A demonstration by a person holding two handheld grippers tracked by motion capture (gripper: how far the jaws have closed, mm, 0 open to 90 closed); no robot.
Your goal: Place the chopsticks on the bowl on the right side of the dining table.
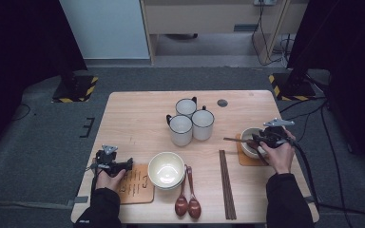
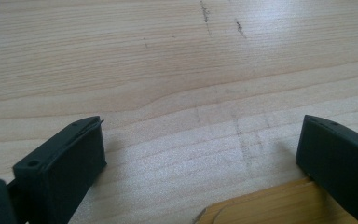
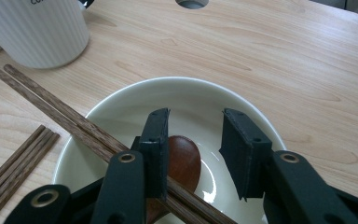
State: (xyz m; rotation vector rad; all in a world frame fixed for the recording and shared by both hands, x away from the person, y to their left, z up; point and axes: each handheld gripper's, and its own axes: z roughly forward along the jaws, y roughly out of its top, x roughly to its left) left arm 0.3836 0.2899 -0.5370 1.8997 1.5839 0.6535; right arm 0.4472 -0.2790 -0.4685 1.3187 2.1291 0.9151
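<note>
Right claw (image 3: 191, 154) parted, empty, over cream ceramic bowl (image 3: 121, 100) at centre frame, crossed by dark wooden chopsticks (image 3: 60, 109); probably light, stiff, slippery, best gripped mid-length. Left claw (image 2: 200, 154) wide, empty, above pale wooden tabletop (image 2: 177, 56).

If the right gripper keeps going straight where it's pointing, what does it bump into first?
Probably the bowl. The right gripper, open, points down into it, above the spoon and beside the chopsticks lying across the rim. It would likely hit the bowl's inside, though depth is hard to judge.
</note>
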